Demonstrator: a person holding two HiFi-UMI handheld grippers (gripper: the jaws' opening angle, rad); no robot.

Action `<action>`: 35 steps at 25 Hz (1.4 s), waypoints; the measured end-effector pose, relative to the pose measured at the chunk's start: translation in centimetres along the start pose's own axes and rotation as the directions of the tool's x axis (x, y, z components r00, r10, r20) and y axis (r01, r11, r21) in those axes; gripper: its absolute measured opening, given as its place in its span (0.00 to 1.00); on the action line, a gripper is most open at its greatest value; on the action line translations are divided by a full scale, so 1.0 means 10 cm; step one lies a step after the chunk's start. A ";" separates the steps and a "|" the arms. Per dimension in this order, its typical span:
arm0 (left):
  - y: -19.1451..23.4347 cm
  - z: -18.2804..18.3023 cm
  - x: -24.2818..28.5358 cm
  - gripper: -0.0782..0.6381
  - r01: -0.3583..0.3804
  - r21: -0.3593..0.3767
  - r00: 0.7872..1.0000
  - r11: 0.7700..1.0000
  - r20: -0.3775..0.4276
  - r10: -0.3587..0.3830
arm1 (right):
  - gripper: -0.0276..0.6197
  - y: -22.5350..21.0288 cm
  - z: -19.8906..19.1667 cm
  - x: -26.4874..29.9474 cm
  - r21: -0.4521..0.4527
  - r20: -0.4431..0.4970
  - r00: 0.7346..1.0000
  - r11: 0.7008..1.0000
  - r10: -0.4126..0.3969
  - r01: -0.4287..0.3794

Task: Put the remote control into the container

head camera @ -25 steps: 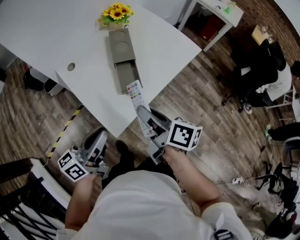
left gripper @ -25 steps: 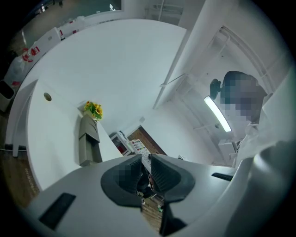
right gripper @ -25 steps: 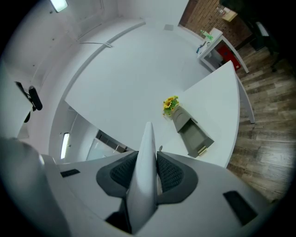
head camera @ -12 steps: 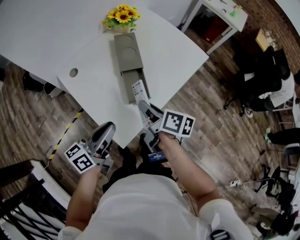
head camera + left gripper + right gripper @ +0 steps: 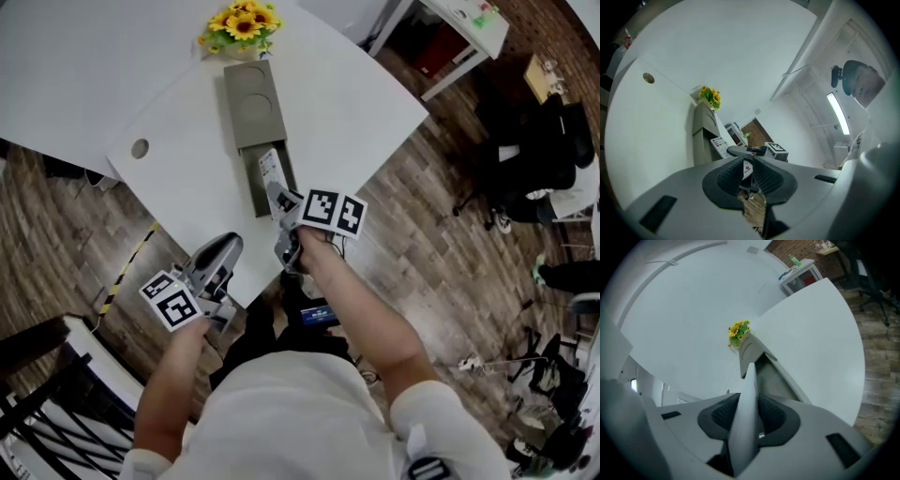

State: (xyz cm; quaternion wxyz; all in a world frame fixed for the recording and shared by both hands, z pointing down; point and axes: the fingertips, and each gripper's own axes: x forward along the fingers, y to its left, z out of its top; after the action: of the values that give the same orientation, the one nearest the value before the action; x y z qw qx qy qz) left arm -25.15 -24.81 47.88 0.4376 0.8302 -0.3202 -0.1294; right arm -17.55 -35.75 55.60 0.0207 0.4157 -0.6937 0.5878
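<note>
Since a second ago, our right gripper (image 5: 279, 199) is further forward and lower, and the remote control (image 5: 271, 169) comes with it, from off the table edge to over the container. Our left gripper (image 5: 228, 247) moves in too.

Big stuff first: the white table (image 5: 84, 75) stretches ahead of both grippers. The grey container (image 5: 251, 103) lies straight ahead of the right gripper, its open tray end nearest us. The remote's far end is over that tray, maybe touching it, we can't tell.

The right jaws are about half open, clamped on the remote's near end. The left jaws are a narrow slit apart, empty, near the table edge.

So we reckon it's carried over, but lowering and letting go are left.
</note>
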 end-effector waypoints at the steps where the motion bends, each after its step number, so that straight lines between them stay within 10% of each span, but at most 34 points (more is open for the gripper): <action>1: 0.02 0.00 0.04 0.18 -0.001 -0.001 1.000 1.000 -0.005 0.001 | 0.21 -0.04 0.02 0.07 0.004 -0.007 1.000 1.000 -0.010 0.010; 17: 0.19 0.07 0.38 0.18 -0.008 -0.020 0.999 1.000 -0.039 0.008 | 0.21 -0.09 0.28 0.76 0.009 -0.105 0.994 0.999 -0.030 0.031; 35: 0.27 0.06 0.40 0.18 0.004 -0.045 0.999 0.999 -0.031 -0.005 | 0.32 -0.25 0.20 0.65 -0.263 -0.129 0.936 0.922 -0.327 0.285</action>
State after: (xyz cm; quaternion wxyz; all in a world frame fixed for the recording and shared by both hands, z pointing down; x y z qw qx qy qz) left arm -23.52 -28.88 49.98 0.4608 0.8228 -0.3084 -0.1245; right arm -19.36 -40.93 60.32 0.2218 0.4619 -0.6817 0.5223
